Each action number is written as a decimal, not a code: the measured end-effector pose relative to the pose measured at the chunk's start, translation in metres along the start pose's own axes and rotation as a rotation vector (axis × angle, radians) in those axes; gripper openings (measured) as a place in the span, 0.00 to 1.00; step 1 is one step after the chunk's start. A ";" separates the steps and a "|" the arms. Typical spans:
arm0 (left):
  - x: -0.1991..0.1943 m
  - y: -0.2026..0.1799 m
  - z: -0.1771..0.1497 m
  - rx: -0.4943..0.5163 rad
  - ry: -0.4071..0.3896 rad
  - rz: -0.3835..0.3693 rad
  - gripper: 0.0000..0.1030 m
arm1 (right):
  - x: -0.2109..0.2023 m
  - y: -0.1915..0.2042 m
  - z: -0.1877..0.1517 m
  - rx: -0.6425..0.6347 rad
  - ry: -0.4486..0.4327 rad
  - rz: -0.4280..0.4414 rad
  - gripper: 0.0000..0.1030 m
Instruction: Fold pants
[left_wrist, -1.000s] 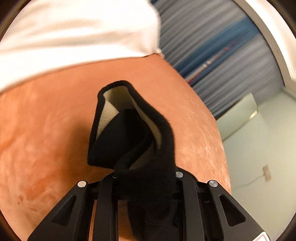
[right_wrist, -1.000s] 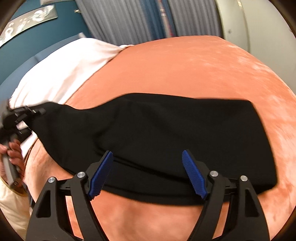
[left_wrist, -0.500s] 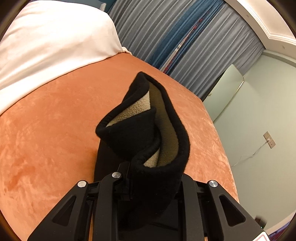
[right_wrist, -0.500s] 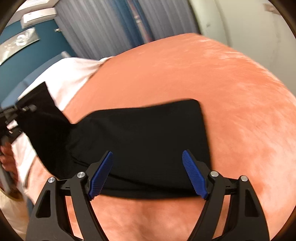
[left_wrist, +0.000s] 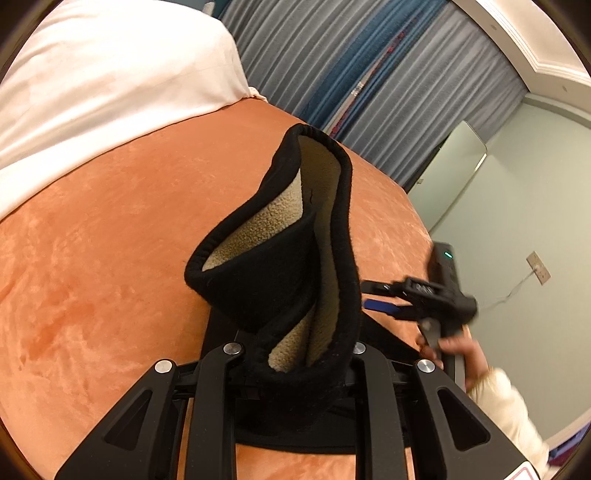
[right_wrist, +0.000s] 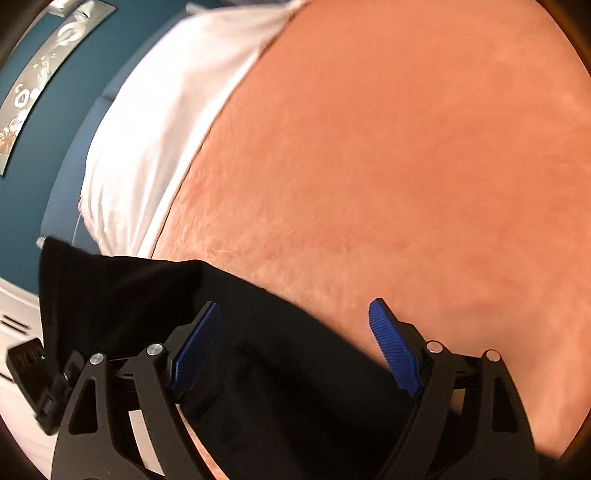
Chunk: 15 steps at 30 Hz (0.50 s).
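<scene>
On your left, a white sheet (left_wrist: 110, 81) covers the far corner of the bed, and the orange blanket (left_wrist: 103, 240) spreads across the rest of it. Your left gripper (left_wrist: 295, 363) is clamped tight on the pants (left_wrist: 280, 280): the black waistband end bunches up between its fingers and stands above them, curled so the tan fleece lining (left_wrist: 317, 192) shows inside. The rest of the black cloth drops from that grip down onto the blanket. Farther right in that same view, your right gripper (left_wrist: 380, 297) comes in sideways, blurred, with one blue pad visible and your right hand (left_wrist: 458, 350) in a cream sleeve (left_wrist: 506, 406) behind it; grey and blue curtains (left_wrist: 351, 74) hang beyond the bed. In your right wrist view, the right gripper (right_wrist: 295, 339) hangs over the black pants (right_wrist: 288, 369) lying on the orange blanket (right_wrist: 388, 166). Its jaws have just been opening wider, and the blue pads (right_wrist: 393, 347) stand well apart with cloth under the gap, not pinched. The pants rise at the left edge toward your left gripper's body (right_wrist: 33, 380), whose fingers are hidden by the cloth there
</scene>
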<state>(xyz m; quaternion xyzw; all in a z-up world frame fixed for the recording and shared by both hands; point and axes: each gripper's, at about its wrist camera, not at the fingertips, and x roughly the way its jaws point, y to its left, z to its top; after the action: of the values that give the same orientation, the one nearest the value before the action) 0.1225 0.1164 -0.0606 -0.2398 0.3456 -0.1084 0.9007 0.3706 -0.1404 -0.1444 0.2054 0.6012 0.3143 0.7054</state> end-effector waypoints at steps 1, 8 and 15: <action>-0.001 0.000 -0.003 0.007 0.003 -0.002 0.17 | 0.006 0.001 -0.001 -0.016 0.054 0.028 0.78; 0.016 -0.004 -0.003 0.009 0.027 -0.038 0.17 | 0.014 0.023 -0.012 -0.149 0.283 0.206 0.80; 0.028 -0.014 -0.012 0.021 0.052 -0.049 0.17 | 0.046 0.032 0.007 -0.095 0.357 0.312 0.92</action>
<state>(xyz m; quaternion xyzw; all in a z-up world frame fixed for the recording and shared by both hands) 0.1349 0.0904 -0.0771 -0.2360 0.3616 -0.1403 0.8910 0.3745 -0.0855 -0.1547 0.2038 0.6618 0.4786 0.5398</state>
